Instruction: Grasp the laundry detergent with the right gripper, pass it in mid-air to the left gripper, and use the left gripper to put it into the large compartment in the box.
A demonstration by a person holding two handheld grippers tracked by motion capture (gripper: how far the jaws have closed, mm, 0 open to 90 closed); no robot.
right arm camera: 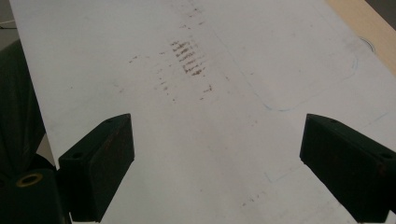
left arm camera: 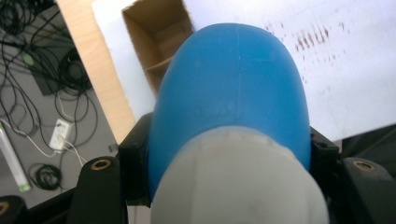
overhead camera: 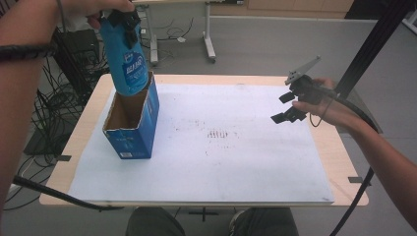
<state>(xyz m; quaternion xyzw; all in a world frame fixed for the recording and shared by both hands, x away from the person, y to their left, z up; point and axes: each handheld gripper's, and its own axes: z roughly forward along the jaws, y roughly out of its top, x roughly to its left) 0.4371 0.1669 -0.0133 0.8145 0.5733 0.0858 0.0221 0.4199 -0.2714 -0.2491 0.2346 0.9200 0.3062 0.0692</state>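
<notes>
**Bottle half out of box**

We've got the bottle (overhead camera: pixel 125 59) gripped by the left gripper (overhead camera: pixel 125 22) just below its white cap (left arm camera: pixel 238 182), jaws clamped on both sides. Its base hangs in the mouth of the box (overhead camera: pixel 135 135), near the table's (overhead camera: pixel 344 162) far-left corner. Right gripper (overhead camera: pixel 289 109) hovers w/ jaws wide, nothing between, over the mat (right arm camera: pixel 224 93) near the right edge. Bottle looks like smooth, stiff plastic, prob. slippery & heavy if full; the shoulder under the cap seems the safest hold. Box is light card, may tip if the base snags.
</notes>
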